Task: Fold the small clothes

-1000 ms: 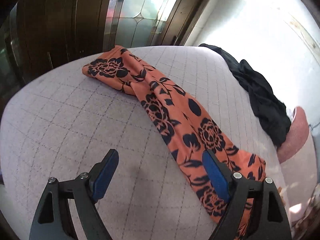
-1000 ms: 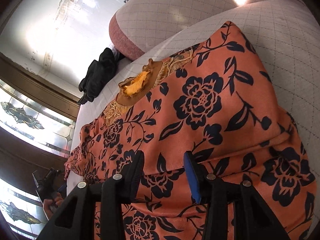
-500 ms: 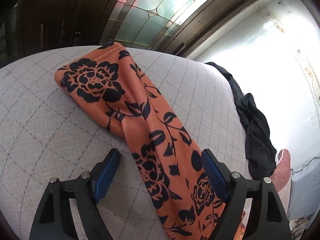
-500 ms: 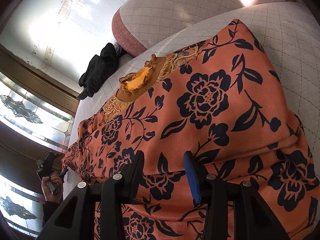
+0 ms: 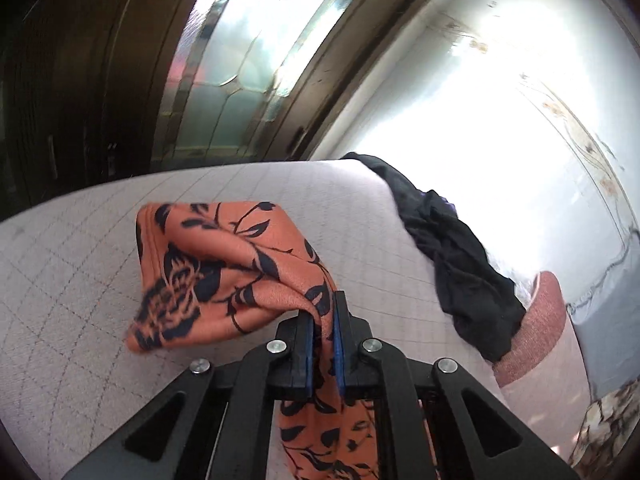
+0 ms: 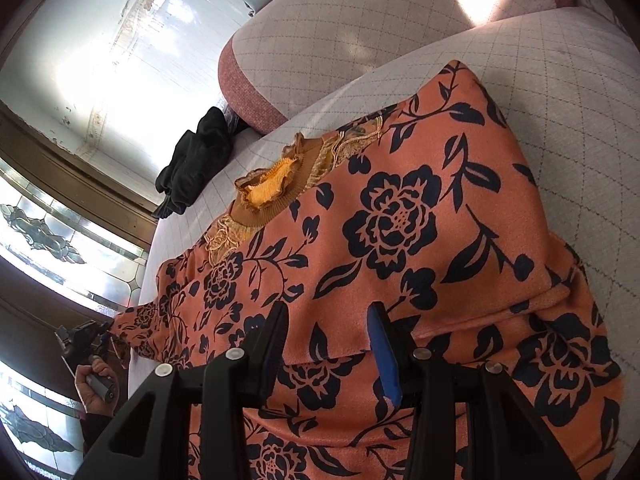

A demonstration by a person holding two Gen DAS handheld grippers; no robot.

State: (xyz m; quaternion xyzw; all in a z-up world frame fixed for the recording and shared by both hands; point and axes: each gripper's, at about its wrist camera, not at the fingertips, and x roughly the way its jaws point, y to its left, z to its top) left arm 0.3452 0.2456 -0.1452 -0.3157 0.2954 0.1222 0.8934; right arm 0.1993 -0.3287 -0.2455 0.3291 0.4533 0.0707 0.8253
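My left tool (image 5: 322, 330) pinches the sleeve (image 5: 224, 268) at frame centre, lifted off the bed (image 5: 72, 280). My right tool (image 6: 328, 344) sits half spread over the top (image 6: 400, 240), gripping nothing. I'd carry the sleeve flat across the body, avoiding bunching.

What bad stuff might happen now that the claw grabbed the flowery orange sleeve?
1. The left gripper has its jaws shut on only a bunched bit of the orange floral garment, so the sleeve could slip out as it is carried over.
2. The right gripper has its jaws apart above the body and seems not to pin it, so pulling may drag the whole garment crooked.
3. The black clothing lies close by and might get brushed.
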